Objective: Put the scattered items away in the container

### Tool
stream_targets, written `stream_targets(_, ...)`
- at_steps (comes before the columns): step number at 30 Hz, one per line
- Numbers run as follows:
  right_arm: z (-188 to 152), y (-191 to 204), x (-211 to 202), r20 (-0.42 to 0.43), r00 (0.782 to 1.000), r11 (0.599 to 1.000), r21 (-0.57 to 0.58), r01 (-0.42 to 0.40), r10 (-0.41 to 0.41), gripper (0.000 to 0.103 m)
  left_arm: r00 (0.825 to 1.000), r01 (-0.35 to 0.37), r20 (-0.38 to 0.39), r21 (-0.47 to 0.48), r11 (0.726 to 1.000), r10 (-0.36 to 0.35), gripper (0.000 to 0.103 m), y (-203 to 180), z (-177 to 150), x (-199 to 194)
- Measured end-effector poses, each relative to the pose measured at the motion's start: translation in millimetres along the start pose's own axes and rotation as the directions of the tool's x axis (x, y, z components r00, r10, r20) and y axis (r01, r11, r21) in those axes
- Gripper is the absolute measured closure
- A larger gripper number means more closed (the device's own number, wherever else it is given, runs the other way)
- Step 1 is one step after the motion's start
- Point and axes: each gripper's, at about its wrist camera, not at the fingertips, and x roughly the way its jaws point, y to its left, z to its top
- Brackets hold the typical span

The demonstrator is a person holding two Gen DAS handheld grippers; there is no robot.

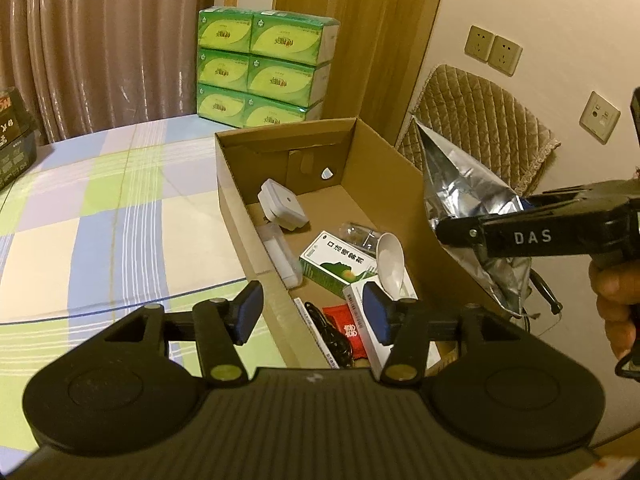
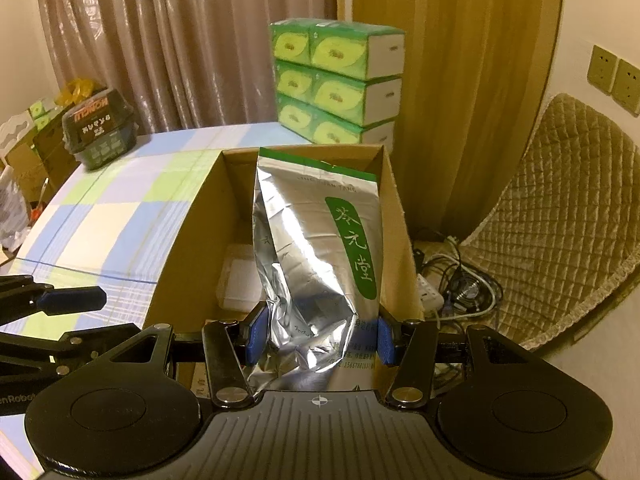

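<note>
An open cardboard box (image 1: 372, 152) stands on the checked tablecloth. It holds a white adapter (image 1: 280, 206), a green and white medicine box (image 1: 336, 266), a white spoon (image 1: 390, 262), a red packet (image 1: 346, 328) and other small items. My right gripper (image 2: 318, 334) is shut on a silver foil tea bag (image 2: 312, 248) and holds it upright above the box (image 2: 394, 216). The bag also shows in the left wrist view (image 1: 468, 204), at the box's right wall. My left gripper (image 1: 314, 314) is open and empty over the box's near left corner.
Stacked green tissue packs (image 1: 264, 68) stand behind the box. A dark carton (image 2: 100, 128) sits at the table's far left. A quilted chair (image 2: 560, 216) stands to the right, with a power strip and cables (image 2: 452, 280) on the floor beside the box.
</note>
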Motion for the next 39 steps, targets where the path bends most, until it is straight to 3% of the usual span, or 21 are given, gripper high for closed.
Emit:
stream_targets(12,8,19,14,-0.009,1.000,1.000,-0.010,-0.015,0.015,0.053,1.000,-0.008,0.008,-0.029,1.000,0.008,0.048,14,-5,-2)
stream_targets(14,10,19,16,0.000,0.999,0.999,0.013,-0.045,0.045,0.041,1.000,-0.009,0.009,-0.032,0.999,0.009,0.048,16,-5,-3)
stream_targets(15,11,18,16,0.010,0.998,0.997,0.033,-0.063,0.063,0.027,1.000,-0.008,0.009,-0.034,0.999,0.008,0.048,17,-5,-4)
stream_targets(16,13,18,14,0.026,0.997,0.997,0.046,-0.068,0.066,0.025,1.000,-0.007,0.009,-0.036,0.999,0.007,0.048,18,-6,-4)
stream_targets(27,0,14,-2,0.058,0.997,0.996,0.071,-0.054,0.050,0.019,1.000,-0.009,0.004,-0.059,0.998,0.009,0.040,26,-17,-8)
stream_targets(33,-23,16,-18,0.070,0.997,0.993,0.109,-0.047,0.040,0.012,1.000,-0.011,0.012,-0.060,0.998,0.012,0.032,26,-23,-17)
stream_targets(39,-51,21,-44,0.097,0.995,0.987,0.153,-0.046,0.032,0.002,0.997,-0.055,0.055,-0.073,0.996,0.059,0.010,21,-36,-36)
